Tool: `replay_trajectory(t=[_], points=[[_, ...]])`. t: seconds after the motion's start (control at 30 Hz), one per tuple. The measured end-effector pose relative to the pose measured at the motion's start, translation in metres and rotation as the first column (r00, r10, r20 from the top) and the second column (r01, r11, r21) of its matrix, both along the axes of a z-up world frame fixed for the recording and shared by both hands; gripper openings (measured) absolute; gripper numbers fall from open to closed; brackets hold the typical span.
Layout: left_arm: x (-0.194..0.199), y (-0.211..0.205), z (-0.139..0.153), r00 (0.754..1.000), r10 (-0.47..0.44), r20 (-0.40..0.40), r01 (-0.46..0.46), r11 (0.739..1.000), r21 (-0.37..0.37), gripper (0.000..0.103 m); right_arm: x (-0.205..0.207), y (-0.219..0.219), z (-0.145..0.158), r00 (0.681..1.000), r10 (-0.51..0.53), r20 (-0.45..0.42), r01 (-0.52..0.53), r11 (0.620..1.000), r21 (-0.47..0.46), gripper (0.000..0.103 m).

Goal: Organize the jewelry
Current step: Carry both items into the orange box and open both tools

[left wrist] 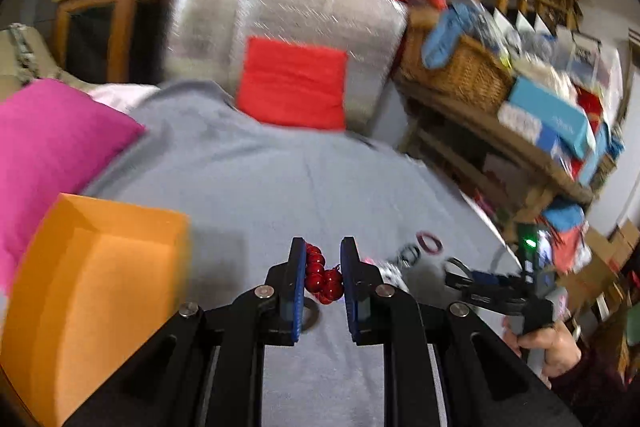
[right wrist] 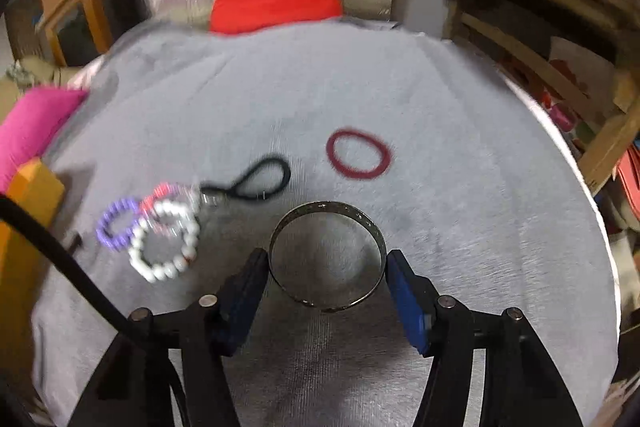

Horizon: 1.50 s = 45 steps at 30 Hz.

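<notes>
Grey cloth covers the tabletop (right wrist: pixel 460 227), with cluttered shelves beyond. Left gripper (left wrist: pixel 323 281) is clamped on a red bead bracelet (left wrist: pixel 322 277), held above the cloth; an orange box (left wrist: pixel 100 291) stands at its nine o'clock. Right gripper (right wrist: pixel 326 281) straddles a metal bangle (right wrist: pixel 328 259), jaws apart; pad contact cannot be confirmed. At its ten o'clock lie white, purple and black pieces; a red ring (right wrist: pixel 358 155) at twelve. Judgement: the beads are in transit to the box; next, release over it and close on the bangle.

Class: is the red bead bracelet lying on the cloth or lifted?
Lifted: the red bead bracelet hangs between the left gripper's pads, above the cloth.
</notes>
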<state>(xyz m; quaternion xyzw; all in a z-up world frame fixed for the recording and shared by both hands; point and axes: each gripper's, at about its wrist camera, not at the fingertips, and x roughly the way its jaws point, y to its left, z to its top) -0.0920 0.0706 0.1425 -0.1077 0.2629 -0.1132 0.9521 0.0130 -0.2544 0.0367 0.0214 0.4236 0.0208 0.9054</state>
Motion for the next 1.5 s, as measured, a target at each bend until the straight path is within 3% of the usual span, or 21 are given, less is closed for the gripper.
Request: replay_trajectory(t=[0.13, 0.27, 0.47, 0.63, 0.83, 0.97, 1.1, 1.23, 1.4, 1.5], points=[[-0.014, 0.034, 0.014, 0.990, 0.134, 0.051, -0.134, 0.991, -0.001, 0.018, -0.012, -0.002, 0.024, 0.997, -0.016, 0.077, 0.009, 0.995, 0.098, 0.063], [-0.024, 0.073, 0.012, 0.964, 0.263, 0.033, -0.262, 0.964, -0.038, 0.018, -0.027, 0.025, 0.039, 0.988, 0.080, 0.131, -0.105, 0.975, 0.197, 0.063], [-0.032, 0.128, -0.012, 0.873, 0.487, -0.017, -0.487, 0.874, 0.008, 0.018, -0.039, 0.105, 0.054, 0.942, 0.283, 0.180, -0.326, 0.901, 0.288, 0.063], [-0.017, 0.164, -0.054, 0.812, 0.560, -0.163, -0.568, 0.823, -0.003, 0.018, -0.037, 0.194, 0.063, 0.890, 0.426, 0.160, -0.455, 0.839, 0.299, 0.064], [0.001, 0.195, -0.084, 0.771, 0.561, -0.301, -0.608, 0.789, -0.086, 0.018, -0.005, 0.309, 0.071, 0.844, 0.535, 0.038, -0.516, 0.791, 0.329, 0.064], [0.009, 0.205, -0.100, 0.733, 0.572, -0.369, -0.642, 0.761, -0.096, 0.018, 0.016, 0.369, 0.066, 0.821, 0.565, -0.081, -0.514, 0.794, 0.325, 0.064], [0.014, 0.207, -0.107, 0.713, 0.566, -0.413, -0.651, 0.754, -0.090, 0.018, 0.043, 0.417, 0.042, 0.814, 0.548, -0.192, -0.477, 0.820, 0.315, 0.064], [0.024, 0.206, -0.109, 0.690, 0.572, -0.444, -0.657, 0.752, -0.052, 0.018, 0.057, 0.439, 0.018, 0.820, 0.510, -0.261, -0.438, 0.852, 0.289, 0.065], [0.025, 0.210, -0.107, 0.652, 0.606, -0.455, -0.687, 0.726, -0.018, 0.019, 0.074, 0.448, -0.003, 0.815, 0.469, -0.340, -0.404, 0.881, 0.248, 0.066], [0.023, 0.212, -0.101, 0.641, 0.633, -0.434, -0.700, 0.714, 0.006, 0.034, 0.079, 0.448, -0.004, 0.819, 0.461, -0.343, -0.397, 0.885, 0.241, 0.066]])
